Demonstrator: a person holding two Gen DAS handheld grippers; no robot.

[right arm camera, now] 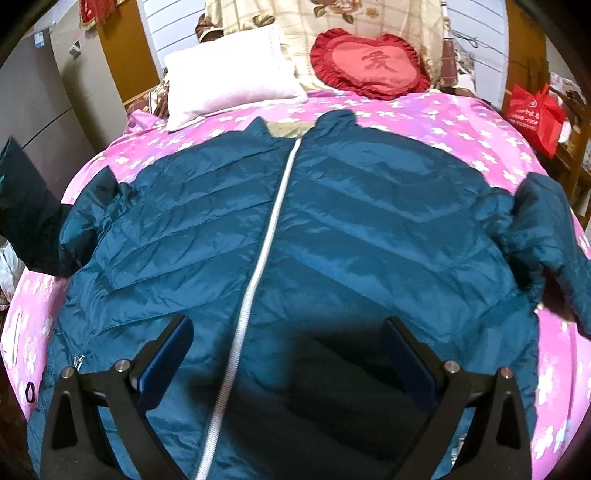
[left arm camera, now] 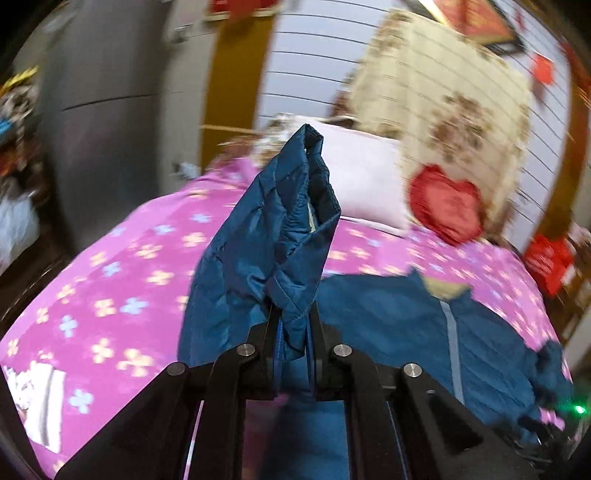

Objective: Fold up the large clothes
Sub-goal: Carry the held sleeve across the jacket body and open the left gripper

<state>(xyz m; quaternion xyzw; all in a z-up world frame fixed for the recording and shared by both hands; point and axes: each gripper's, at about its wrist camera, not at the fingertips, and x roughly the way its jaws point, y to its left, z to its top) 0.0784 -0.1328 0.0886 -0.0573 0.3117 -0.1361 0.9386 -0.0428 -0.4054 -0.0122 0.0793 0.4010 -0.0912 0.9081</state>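
A dark teal quilted jacket [right arm camera: 332, 221] lies front up on the pink flowered bed cover [right arm camera: 461, 122], its white zip [right arm camera: 258, 266] running down the middle and its collar toward the pillows. My left gripper [left arm camera: 293, 325] is shut on the jacket's left sleeve [left arm camera: 280, 229] and holds its cuff end lifted above the bed; the lifted sleeve shows at the left edge of the right wrist view [right arm camera: 26, 210]. My right gripper [right arm camera: 288, 332] is open and empty, hovering over the jacket's lower front. The right sleeve [right arm camera: 554, 243] lies bent on the bed.
A pale pink pillow [right arm camera: 229, 74] and a red heart cushion [right arm camera: 373, 66] lean at the head of the bed against a floral blanket [right arm camera: 266, 14]. A grey cabinet [right arm camera: 48, 99] stands left. A red bag [right arm camera: 535, 110] sits at the right.
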